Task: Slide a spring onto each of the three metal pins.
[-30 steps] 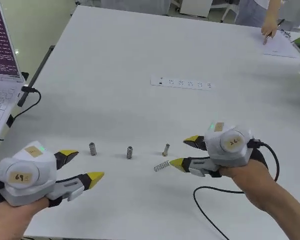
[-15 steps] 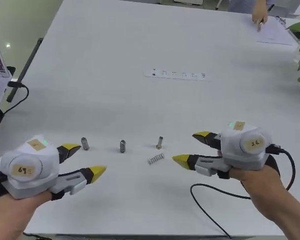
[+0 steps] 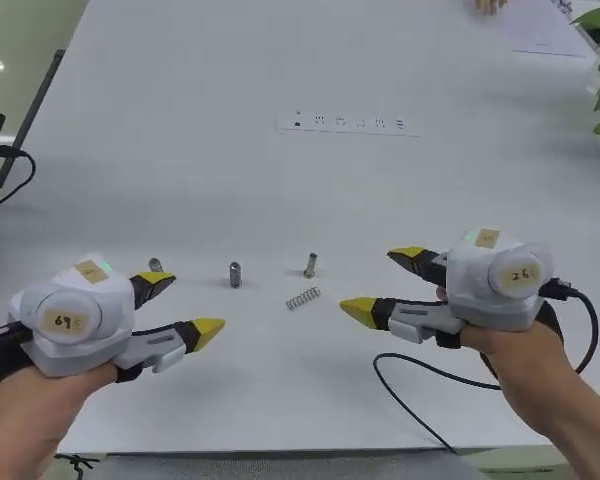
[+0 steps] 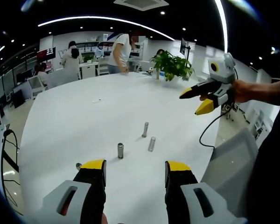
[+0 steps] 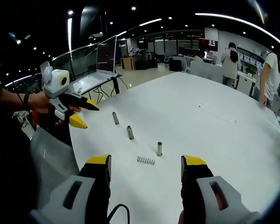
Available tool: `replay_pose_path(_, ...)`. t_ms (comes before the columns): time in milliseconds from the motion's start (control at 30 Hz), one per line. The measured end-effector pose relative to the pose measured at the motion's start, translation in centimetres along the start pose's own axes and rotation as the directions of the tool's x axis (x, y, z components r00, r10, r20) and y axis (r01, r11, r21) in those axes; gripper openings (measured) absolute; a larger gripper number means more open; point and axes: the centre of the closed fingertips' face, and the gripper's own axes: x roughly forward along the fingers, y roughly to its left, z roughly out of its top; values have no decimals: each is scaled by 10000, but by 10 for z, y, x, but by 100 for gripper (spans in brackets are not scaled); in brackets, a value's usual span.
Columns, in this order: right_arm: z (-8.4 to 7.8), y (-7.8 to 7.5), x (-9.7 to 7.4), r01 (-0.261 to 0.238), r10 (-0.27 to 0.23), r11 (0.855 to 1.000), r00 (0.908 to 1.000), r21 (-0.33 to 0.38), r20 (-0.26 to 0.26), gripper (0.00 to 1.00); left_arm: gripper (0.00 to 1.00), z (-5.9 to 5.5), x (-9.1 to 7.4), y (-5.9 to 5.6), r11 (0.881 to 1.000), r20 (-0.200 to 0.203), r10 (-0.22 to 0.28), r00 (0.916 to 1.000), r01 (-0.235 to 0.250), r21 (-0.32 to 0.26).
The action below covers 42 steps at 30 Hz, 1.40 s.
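Jaws on left gripper [image 3: 190, 303] and right gripper [image 3: 372, 280] gape empty, coiled spring [image 3: 302, 298] lying beside bare pin [image 3: 310, 265].

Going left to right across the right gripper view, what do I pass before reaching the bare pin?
left gripper → first sprung pin → second sprung pin → loose spring → bare pin

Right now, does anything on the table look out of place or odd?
One spring lies on its side on the table beside the bare pin, not on it. The middle pin and far-left pin stand upright with springs on them. Nothing looks spilled or damaged.
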Motion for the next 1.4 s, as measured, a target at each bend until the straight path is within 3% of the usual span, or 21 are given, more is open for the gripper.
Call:
replay_pose_path(533, -5, -5, -8, 223, -222, 9994, 9998, 279, -15, 61, 44, 7, 31, -23, 9955, -114, -831, 9965, 835, 447)
replay_pose_path(1133, -8, -3, -14, 281, -278, 9990, 9996, 351, -80, 61, 42, 7, 57, -30, 9889, -313, -1276, 9913, 1296, 720)
replay_pose_path(1400, -12, -6, -17, 343, -339, 9985, 9994, 421, -112, 60, 37, -3, 84, -36, 9821, -807, -1476, 9858, 1557, 1063)
